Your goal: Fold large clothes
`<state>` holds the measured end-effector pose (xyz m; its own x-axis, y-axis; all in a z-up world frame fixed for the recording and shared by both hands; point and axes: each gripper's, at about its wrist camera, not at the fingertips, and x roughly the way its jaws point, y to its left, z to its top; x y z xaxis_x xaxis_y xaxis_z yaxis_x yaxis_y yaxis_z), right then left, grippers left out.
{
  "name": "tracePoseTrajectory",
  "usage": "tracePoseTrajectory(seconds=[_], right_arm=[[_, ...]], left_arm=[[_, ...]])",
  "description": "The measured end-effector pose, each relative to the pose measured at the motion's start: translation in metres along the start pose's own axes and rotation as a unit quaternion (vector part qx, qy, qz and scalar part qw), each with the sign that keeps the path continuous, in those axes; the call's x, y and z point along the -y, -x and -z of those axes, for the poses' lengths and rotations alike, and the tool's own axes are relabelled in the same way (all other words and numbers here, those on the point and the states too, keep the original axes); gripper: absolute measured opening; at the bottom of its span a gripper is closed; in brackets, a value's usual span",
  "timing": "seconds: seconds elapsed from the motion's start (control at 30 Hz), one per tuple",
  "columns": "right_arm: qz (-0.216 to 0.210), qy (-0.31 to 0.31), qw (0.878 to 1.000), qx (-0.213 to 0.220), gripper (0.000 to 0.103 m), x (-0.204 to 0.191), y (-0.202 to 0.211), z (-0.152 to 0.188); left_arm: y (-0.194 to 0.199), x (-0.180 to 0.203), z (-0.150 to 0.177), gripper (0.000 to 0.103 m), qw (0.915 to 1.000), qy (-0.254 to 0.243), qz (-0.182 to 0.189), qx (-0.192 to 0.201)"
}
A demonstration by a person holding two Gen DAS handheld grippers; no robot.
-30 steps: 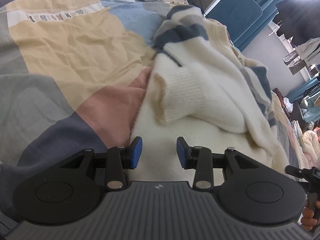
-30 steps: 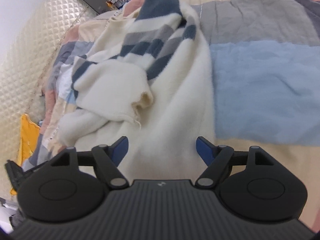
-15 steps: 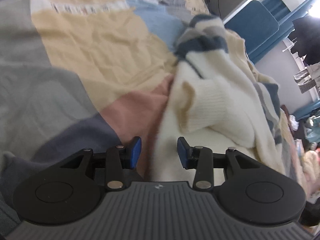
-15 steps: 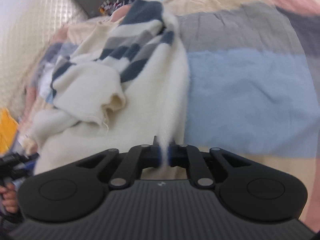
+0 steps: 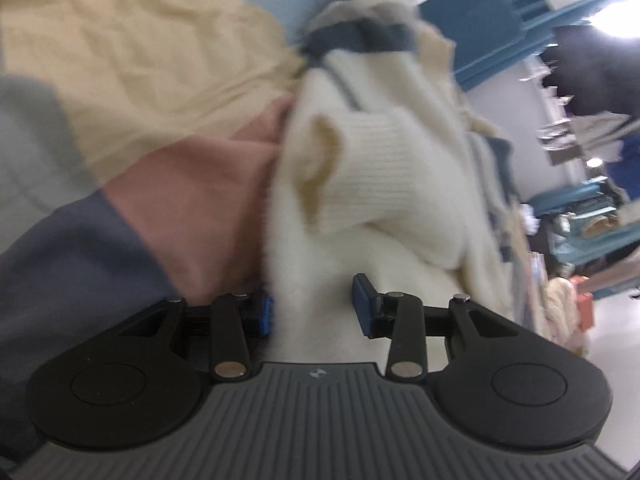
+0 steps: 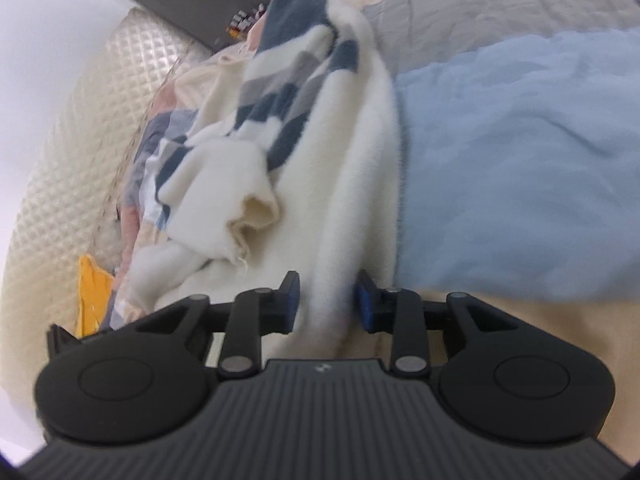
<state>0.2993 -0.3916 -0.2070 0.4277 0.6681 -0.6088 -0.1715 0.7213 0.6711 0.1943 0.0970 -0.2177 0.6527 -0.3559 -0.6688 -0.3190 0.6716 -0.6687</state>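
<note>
Left hand-held gripper (image 5: 313,307) agape over sweater (image 5: 384,184) — right (image 6: 327,296) part-open, grip unclear.

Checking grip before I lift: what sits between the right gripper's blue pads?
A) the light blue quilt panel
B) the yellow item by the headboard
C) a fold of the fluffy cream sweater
C: a ridge of the fluffy cream sweater runs between the right gripper's parted jaws.

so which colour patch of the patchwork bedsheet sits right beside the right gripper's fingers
The light blue patch, just right of the cream striped sweater between the right gripper fingers; grey lies farther away.
</note>
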Motion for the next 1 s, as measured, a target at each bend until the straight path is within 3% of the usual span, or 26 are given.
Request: tracePoseTrajectory(seconds=[0.07,0.23,0.27,0.3,0.37,0.6,0.63,0.7,0.8,1.0], right_arm=[[-0.003,0.003,1.0,-0.009,0.033,-0.001,-0.006,0.001],[-0.002,-0.001,1.0,-0.015,0.034,-0.004,-0.02,-0.001],[0.002,-0.001,1.0,-0.013,0.03,-0.006,-0.023,-0.002],[0.012,0.002,1.0,-0.01,0.019,-0.01,-0.024,-0.001],[0.03,0.019,0.999,-0.006,0.012,-0.019,-0.023,-0.001],[-0.084,0.021,0.994,0.07,0.009,-0.045,0.04,0.002],[-0.095,0.023,0.992,0.082,0.009,-0.052,0.051,0.004],[-0.11,0.026,0.989,0.093,0.009,-0.063,0.069,0.008],[-0.131,0.039,0.985,0.109,0.009,-0.084,0.094,0.016],[-0.167,0.043,0.972,0.157,0.009,-0.122,0.146,0.032]], left_arm=[[-0.001,0.007,0.001,0.042,0.9996,-0.016,0.021,-0.004],[-0.019,0.004,0.001,0.043,0.9995,-0.005,0.006,-0.032],[-0.022,0.004,0.0,0.043,0.9994,-0.003,0.006,-0.033],[-0.023,0.005,-0.001,0.043,0.9995,-0.003,0.008,-0.031],[-0.019,0.008,0.0,0.025,0.9996,-0.015,0.009,-0.02],[0.034,0.022,-0.006,0.015,0.9941,-0.018,0.097,0.045],[0.044,0.024,-0.008,0.01,0.9923,-0.014,0.11,0.055],[0.063,0.03,-0.014,0.007,0.9876,-0.003,0.143,0.063],[0.091,0.041,-0.015,0.006,0.9829,-0.015,0.161,0.087],[0.157,0.043,-0.003,0.006,0.9737,-0.01,0.205,0.098]])
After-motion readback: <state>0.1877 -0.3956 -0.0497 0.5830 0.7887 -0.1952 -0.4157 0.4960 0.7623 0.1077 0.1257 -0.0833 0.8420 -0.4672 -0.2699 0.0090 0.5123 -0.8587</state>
